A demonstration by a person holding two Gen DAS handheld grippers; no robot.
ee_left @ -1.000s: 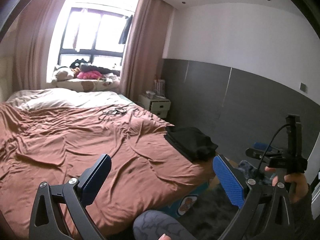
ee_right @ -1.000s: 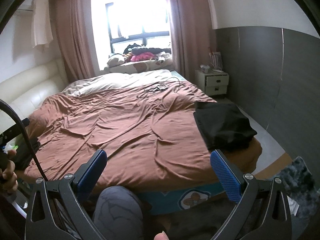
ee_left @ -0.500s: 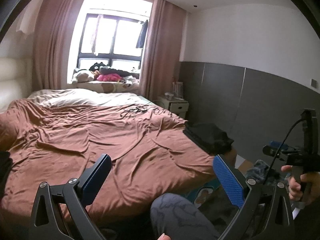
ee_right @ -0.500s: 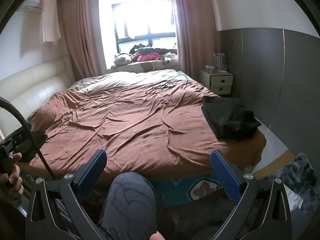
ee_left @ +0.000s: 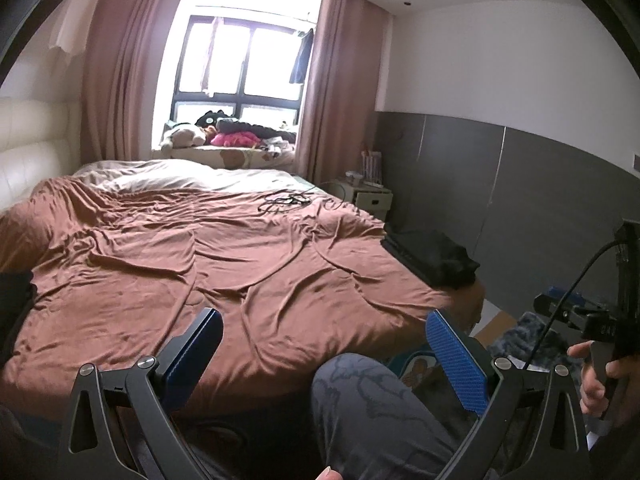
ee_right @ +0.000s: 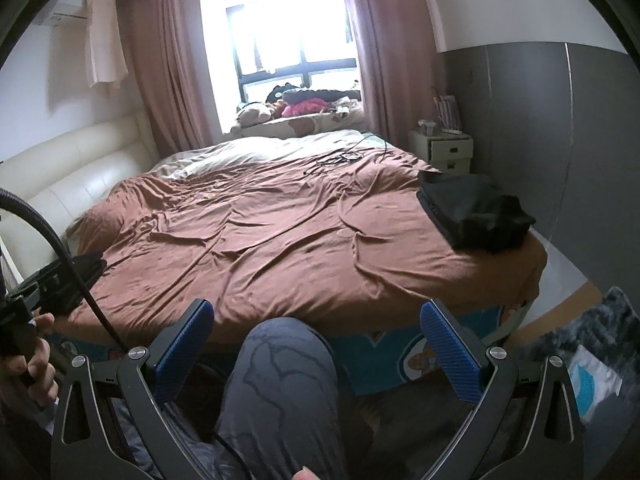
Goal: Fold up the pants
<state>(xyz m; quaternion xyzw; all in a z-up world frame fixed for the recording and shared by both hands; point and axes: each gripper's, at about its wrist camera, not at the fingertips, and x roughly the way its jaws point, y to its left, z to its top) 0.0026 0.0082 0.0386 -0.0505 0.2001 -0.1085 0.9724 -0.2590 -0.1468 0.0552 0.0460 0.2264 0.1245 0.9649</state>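
Observation:
A folded black garment (ee_left: 432, 258) lies on the right near corner of the bed; it also shows in the right wrist view (ee_right: 476, 212). A second dark garment (ee_right: 82, 270) lies at the bed's left edge, partly cut off in the left wrist view (ee_left: 14, 304). My left gripper (ee_left: 324, 360) is open and empty, held off the foot of the bed. My right gripper (ee_right: 316, 354) is open and empty, also short of the bed. Both are well away from the garments.
The bed has a wrinkled brown cover (ee_left: 224, 264) with a tangle of black cables (ee_left: 284, 200) at the far side. The person's knee (ee_right: 280, 364) is between the fingers. A nightstand (ee_right: 442, 150) stands at the far right. A dark rug (ee_right: 600, 344) lies on the floor.
Both grippers have pulled back and swung left, so more of the bed's left side and the second dark garment came into view. Both stayed open and empty.

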